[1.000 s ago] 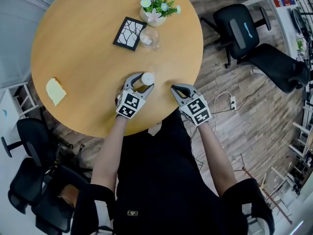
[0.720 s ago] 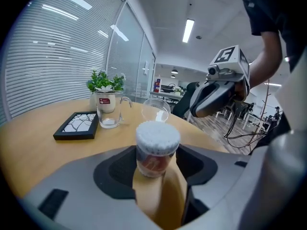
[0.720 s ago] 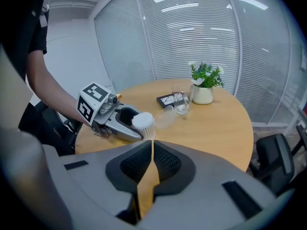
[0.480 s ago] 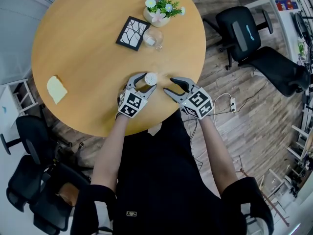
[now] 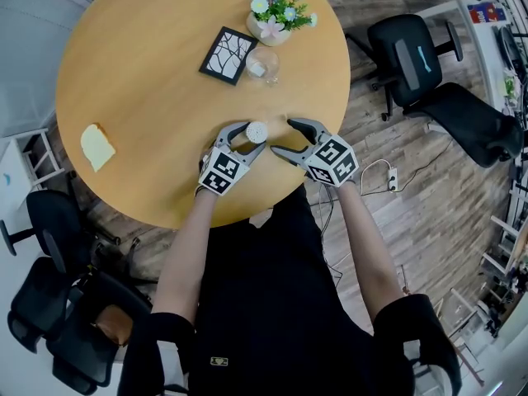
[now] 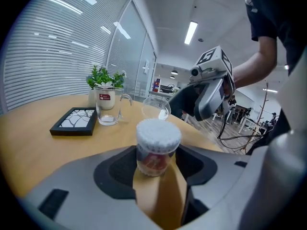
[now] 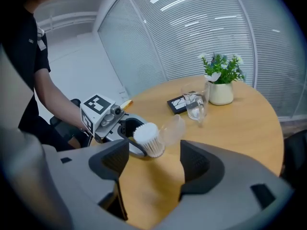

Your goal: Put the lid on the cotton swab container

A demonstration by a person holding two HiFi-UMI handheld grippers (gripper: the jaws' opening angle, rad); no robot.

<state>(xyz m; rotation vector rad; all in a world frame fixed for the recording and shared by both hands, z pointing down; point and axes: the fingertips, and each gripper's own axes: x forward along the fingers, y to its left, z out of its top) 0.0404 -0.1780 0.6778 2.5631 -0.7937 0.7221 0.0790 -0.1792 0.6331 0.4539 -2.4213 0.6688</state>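
Right tool (image 5: 279, 137) has swung left toward the cotton swab container (image 6: 154, 147), its jaws apart with nothing between them. Left tool (image 5: 245, 141) is clamped on the container's sides, at the desk's (image 5: 148, 81) near edge, frame centre in the head view. Container stands upright, swabs showing on top. Clear lid (image 7: 173, 128) is tilted just beside it. Farther up: glass mug (image 5: 262, 64), black frame (image 5: 228, 54), potted plant (image 5: 276, 16).
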